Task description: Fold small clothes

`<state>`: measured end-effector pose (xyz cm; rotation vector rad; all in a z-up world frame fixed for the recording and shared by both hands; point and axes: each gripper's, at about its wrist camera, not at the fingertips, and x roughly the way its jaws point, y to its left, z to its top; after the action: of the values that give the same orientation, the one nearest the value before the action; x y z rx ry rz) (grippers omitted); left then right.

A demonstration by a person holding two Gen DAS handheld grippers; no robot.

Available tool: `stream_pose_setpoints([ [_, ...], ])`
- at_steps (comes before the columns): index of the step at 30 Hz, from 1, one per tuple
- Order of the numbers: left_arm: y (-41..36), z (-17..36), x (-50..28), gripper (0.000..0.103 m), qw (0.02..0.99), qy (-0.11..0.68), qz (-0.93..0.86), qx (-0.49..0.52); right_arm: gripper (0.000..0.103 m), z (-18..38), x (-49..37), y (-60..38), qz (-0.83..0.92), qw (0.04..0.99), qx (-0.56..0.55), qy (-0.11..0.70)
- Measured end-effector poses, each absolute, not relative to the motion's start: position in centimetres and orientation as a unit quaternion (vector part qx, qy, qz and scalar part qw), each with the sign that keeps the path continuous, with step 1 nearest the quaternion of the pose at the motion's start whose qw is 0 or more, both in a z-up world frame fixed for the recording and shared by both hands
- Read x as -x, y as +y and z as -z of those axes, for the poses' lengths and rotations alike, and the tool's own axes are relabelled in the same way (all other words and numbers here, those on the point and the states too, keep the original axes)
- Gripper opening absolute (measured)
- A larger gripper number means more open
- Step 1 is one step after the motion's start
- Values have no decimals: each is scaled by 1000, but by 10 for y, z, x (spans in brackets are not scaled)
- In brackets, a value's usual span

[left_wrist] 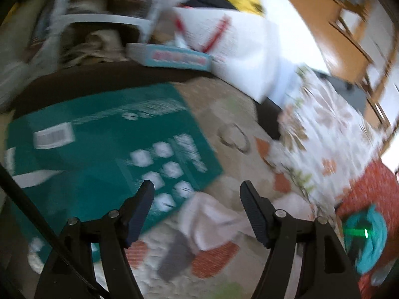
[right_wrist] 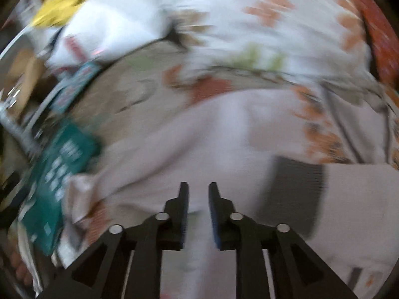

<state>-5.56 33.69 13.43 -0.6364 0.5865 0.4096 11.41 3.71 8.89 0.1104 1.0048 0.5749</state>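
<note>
Pale pink garment (right_wrist: 199, 134) lies spread on the patterned bedcover (left_wrist: 224, 114), a fold pinched in the nearly closed right gripper (right_wrist: 198, 199); bring the wide-open, empty left gripper (left_wrist: 197, 191) to its opposite edge and fold evenly.

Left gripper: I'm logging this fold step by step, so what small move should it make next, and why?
Probably lower the left gripper onto the pale garment and close. Its jaws stand wide apart with nothing between them, above the cloth, while the right gripper has its jaws nearly together over the same garment.
</note>
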Motion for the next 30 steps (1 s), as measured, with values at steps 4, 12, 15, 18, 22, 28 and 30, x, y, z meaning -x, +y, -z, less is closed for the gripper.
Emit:
stream_pose_setpoints([
  [4,364,-136,81,70,874,257,-245,331,37,-89,-78,99,-347,809,-25,473],
  [12,384,-144,107,72,874,227,-278,328,55,-69,-25,187,-403,785,56,466],
  [15,382,-142,104,72,874,235,-264,333,55,-48,-27,200,-383,785,66,482],
  [18,376,-143,97,72,877,239,-256,330,55,-33,-38,203,-374,775,11,510],
  [22,374,-145,97,72,880,236,-254,325,56,-31,-31,203,-381,769,-37,511],
  [28,373,-140,94,72,877,241,-259,326,10,-28,-34,210,-388,754,-46,528],
  [30,370,-138,91,72,876,247,-257,325,10,-41,-37,195,-384,762,-53,518],
])
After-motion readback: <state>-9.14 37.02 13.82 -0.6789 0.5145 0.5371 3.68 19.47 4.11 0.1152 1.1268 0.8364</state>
